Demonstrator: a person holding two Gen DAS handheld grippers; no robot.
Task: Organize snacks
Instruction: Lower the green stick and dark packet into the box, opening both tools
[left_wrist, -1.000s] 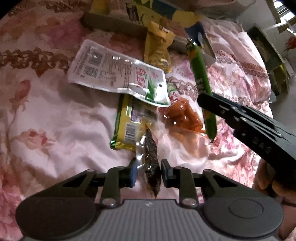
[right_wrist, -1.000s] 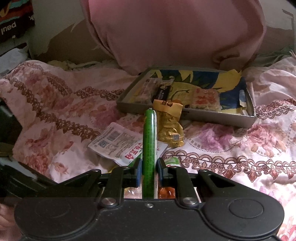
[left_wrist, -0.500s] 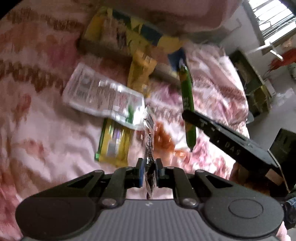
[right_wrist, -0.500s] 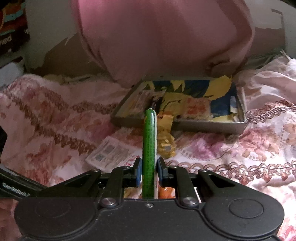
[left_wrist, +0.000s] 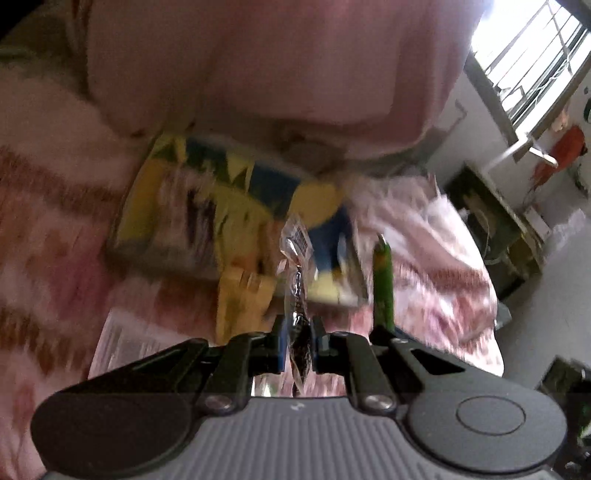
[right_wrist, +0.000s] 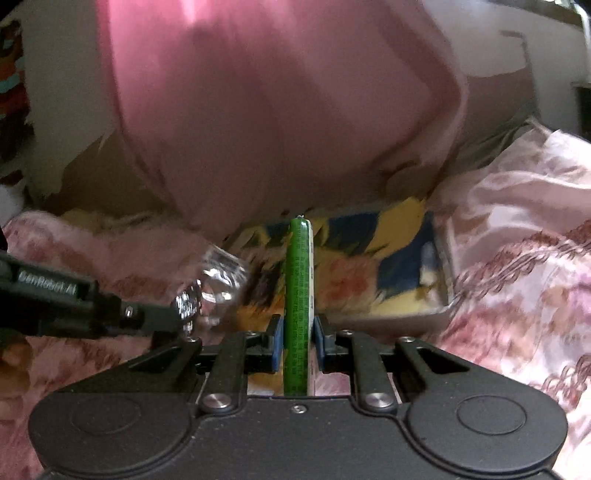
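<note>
At frame centre, the left gripper (left_wrist: 298, 345) pinches a limp, crinkly clear packet (left_wrist: 296, 291) mid-length while the right gripper (right_wrist: 298, 341) clamps a stiff green sausage stick (right_wrist: 298, 295) low down, tray (right_wrist: 441, 291) behind.

I see a green sausage stick (right_wrist: 298, 295), a yellow-and-blue patterned tray (right_wrist: 436, 258), a pink floral bedsheet (right_wrist: 517, 295) and a plain pink pillow (right_wrist: 277, 110).

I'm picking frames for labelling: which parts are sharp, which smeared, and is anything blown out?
Left wrist: tool and clear packet sharp, tray and bedspread motion-smeared, window blown out. Right wrist: green stick crisp, background softly blurred, no glare.
</note>
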